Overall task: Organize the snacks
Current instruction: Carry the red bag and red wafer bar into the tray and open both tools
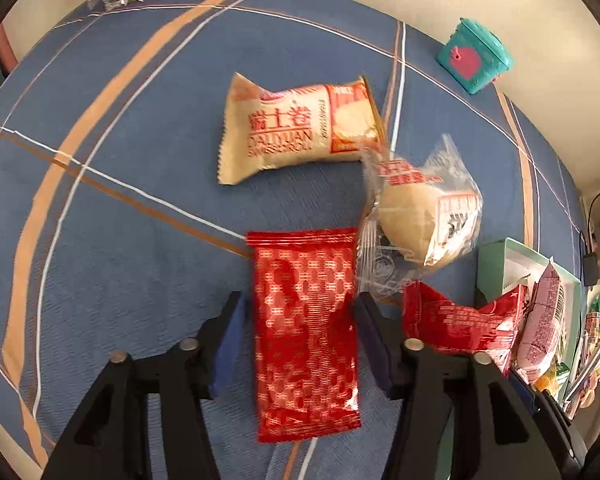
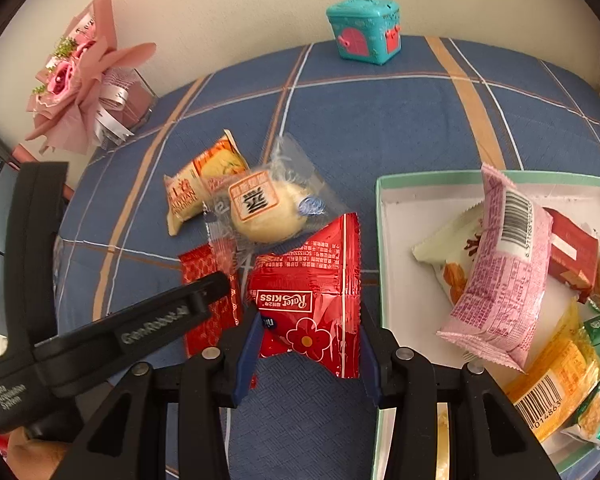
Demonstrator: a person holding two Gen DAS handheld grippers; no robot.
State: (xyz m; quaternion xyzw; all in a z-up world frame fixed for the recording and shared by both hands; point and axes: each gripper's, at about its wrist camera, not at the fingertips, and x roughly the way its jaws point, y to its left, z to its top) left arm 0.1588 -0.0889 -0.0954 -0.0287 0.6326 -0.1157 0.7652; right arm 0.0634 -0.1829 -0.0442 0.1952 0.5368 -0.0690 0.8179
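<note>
A blue plaid tablecloth with orange and white stripes [image 2: 380, 120] covers the table. On its right side stands a shallow white cardboard box with a mint-green rim [image 2: 420, 180], already holding a pink foil snack pack [image 2: 496, 272] and several other wrappers. Four snacks lie outside it, near its left wall: a beige Swiss-roll packet [image 1: 296, 128], a round bun in clear plastic [image 1: 420, 216], a flat red foil packet with a white lattice print [image 1: 306, 328] and a crumpled red foil pouch printed with a flower [image 2: 316, 292].

The step in hand looks like moving these loose snacks into the box one at a time. The right gripper [image 2: 308, 344] points steeply down with its blue pads pressed on the flower pouch; its next move, I judge, is a lift and a short carry rightward over the green rim. The left gripper [image 1: 298, 336], also angled steeply down, straddles the lattice packet with its jaws standing apart, a clear gap showing beside the left pad, so the packet lies loose on the cloth. A firm closing on it is still needed.
</note>
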